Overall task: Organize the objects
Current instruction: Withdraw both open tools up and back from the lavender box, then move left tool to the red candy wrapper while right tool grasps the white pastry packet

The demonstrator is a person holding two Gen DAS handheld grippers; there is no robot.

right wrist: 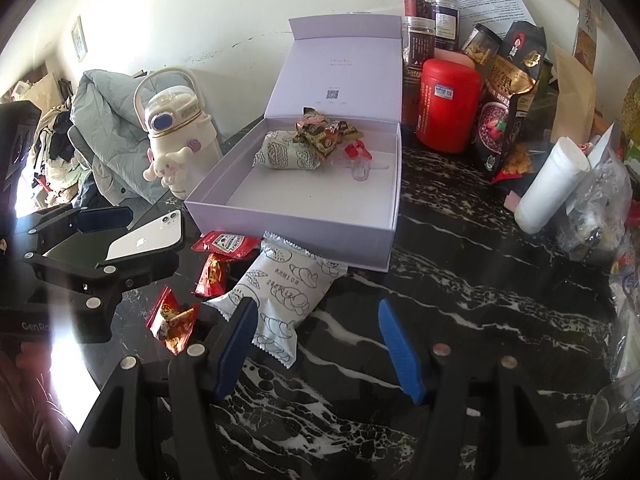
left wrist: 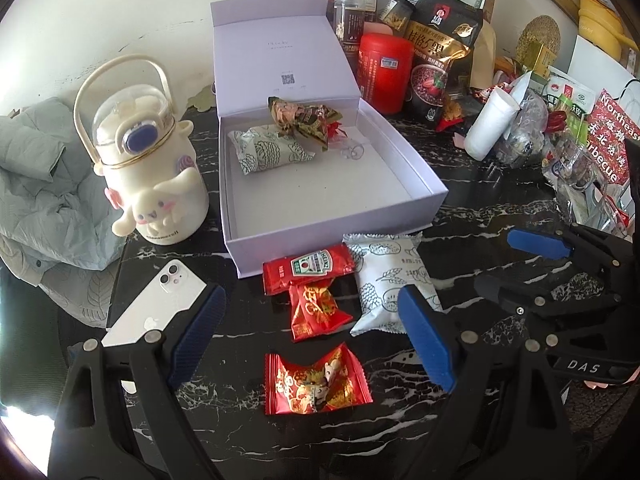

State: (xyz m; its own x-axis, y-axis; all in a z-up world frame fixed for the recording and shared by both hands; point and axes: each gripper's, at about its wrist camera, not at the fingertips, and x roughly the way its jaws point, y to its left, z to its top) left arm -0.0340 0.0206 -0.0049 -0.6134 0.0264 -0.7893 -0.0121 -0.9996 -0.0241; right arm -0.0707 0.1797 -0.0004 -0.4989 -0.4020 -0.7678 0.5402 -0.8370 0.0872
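An open lavender box (left wrist: 400,148) (right wrist: 312,224) stands on the black marble table and holds a white patterned snack pack (left wrist: 268,152) (right wrist: 284,156), a green-brown wrapped snack (left wrist: 308,118) (right wrist: 326,130) and a small clear piece. In front of the box lie a ketchup packet (left wrist: 308,268) (right wrist: 226,244), two red candy packets (left wrist: 320,310) (left wrist: 316,382) and a white patterned snack pack (left wrist: 390,280) (right wrist: 284,292). My left gripper (left wrist: 310,340) is open above the red packets. My right gripper (right wrist: 318,344) is open beside the white pack.
A white phone (left wrist: 156,304) (right wrist: 146,236) lies at the left. A cream character bottle (left wrist: 148,168) (right wrist: 176,136) and a grey jacket (left wrist: 36,184) stand further left. A red canister (left wrist: 384,74) (right wrist: 446,104), jars, bags and a white paper roll (right wrist: 550,182) crowd the back right.
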